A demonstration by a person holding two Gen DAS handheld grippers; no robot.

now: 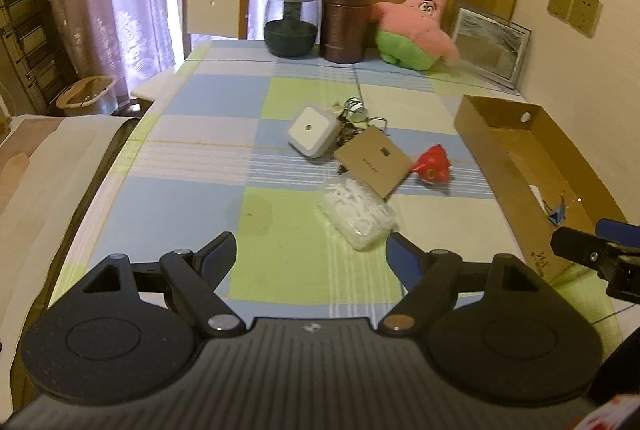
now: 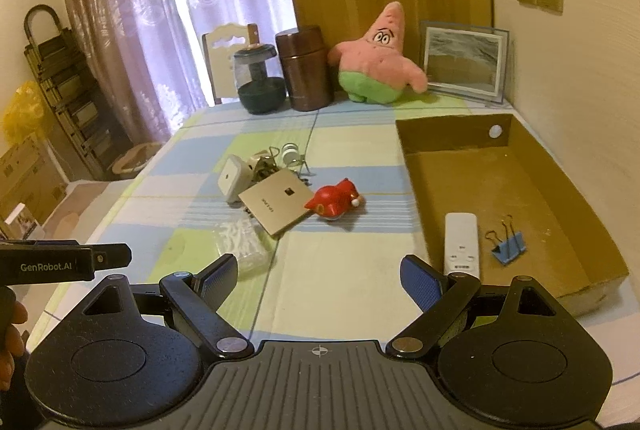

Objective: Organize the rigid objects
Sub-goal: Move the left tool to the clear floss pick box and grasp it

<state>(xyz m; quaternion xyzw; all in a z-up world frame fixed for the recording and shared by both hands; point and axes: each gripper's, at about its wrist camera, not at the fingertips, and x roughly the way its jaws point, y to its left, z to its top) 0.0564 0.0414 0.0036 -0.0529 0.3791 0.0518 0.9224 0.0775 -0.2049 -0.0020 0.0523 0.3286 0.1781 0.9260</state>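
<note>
left tool: jaws wide, empty
right tool: jaws wide, empty
pile: card, red toy, white cube on counter, left of box
risk: card overlaps clutter; grabbing it may drag neighbours

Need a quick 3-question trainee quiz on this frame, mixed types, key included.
1. True or false: the cardboard box is empty.
2. Which item lies nearest the left gripper? A) red toy B) clear bag of white pieces C) white square device
3. Fill in: the tan card rests partly against the ____ toy.

Key
1. False: a white remote and a blue binder clip lie inside.
2. B
3. red
</note>
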